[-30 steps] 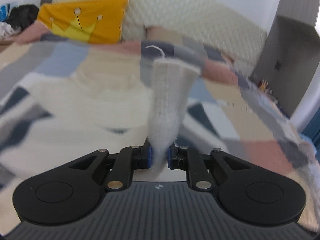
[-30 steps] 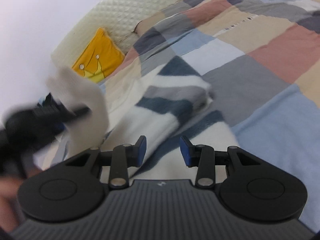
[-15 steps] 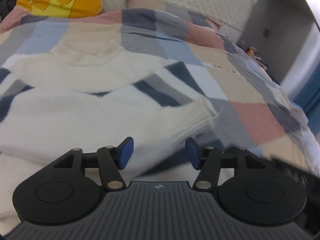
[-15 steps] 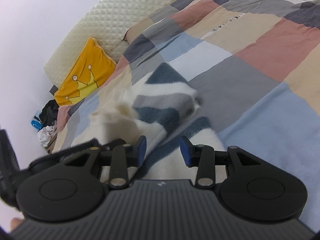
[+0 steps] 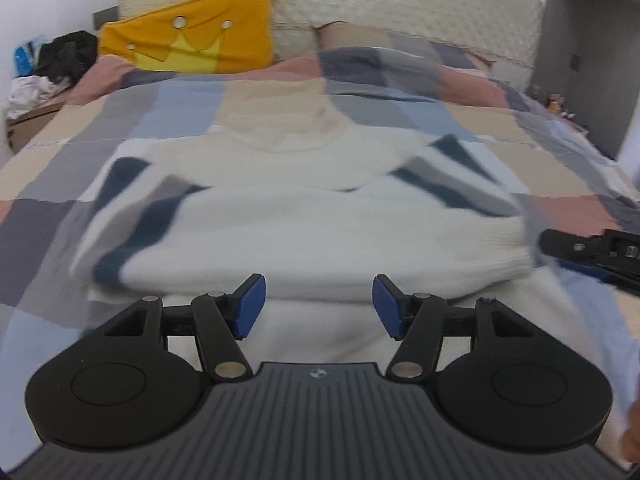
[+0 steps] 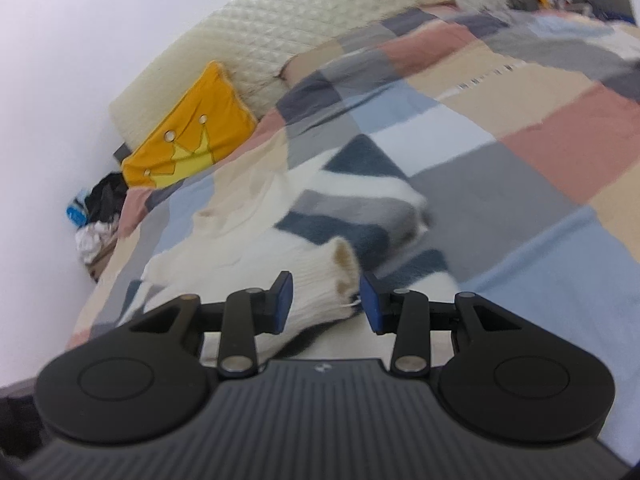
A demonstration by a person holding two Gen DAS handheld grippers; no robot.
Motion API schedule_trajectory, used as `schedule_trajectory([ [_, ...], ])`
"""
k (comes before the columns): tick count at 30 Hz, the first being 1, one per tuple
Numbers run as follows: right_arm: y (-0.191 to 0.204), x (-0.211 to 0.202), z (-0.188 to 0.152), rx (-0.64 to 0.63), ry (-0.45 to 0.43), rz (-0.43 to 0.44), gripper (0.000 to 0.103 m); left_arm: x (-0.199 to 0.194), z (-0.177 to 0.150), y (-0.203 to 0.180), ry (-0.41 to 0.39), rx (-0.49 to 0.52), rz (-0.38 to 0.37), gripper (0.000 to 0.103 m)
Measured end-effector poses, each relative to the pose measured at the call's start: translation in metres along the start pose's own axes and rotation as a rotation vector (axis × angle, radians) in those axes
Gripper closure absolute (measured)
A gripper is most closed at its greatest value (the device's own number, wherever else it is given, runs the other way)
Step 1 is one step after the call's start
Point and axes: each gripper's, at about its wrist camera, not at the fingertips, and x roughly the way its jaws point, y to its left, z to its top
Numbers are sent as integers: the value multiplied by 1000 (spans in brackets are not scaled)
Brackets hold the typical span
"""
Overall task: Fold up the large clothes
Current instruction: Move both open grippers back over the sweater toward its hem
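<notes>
Though blurry, fuzzy ribbed sweater (image 5: 304, 236) w/ stripes

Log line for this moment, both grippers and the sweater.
left gripper: open, empty | right gripper: open, sleeve cuff between fingers, ungripped | sweater: flat on bed, sleeve folded across

No readable words, brand names or numbers appear in either view. The only sign is a pale yellow crown outline with three round tips, printed on the orange-yellow square fabric pillow (image 5: 192, 36) that leans against the cream quilted headboard (image 5: 400, 8). A tiny pale emblem sits on each black ribbed gripper body, too small to read.
</notes>
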Motion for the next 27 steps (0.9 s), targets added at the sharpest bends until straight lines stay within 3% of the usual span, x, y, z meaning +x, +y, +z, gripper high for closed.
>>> schedule_trajectory([
  [4, 15, 10, -8, -102, 30, -11, 65, 10, -5, 21, 14, -14, 28, 38],
  [6, 21, 18, -11, -145, 47, -18, 79, 15, -6, 28, 19, -12, 44, 38],
  [10, 32, 32, -16, -229, 59, -53, 79, 27, -8, 42, 41, -37, 31, 38],
  [18, 26, 59, -34, -239, 154, -115, 82, 33, -9, 54, 60, -91, 22, 38],
  [27, 31, 46, -38, -278, 171, -121, 79, -17, -17, 70, 31, -146, 31, 38],
])
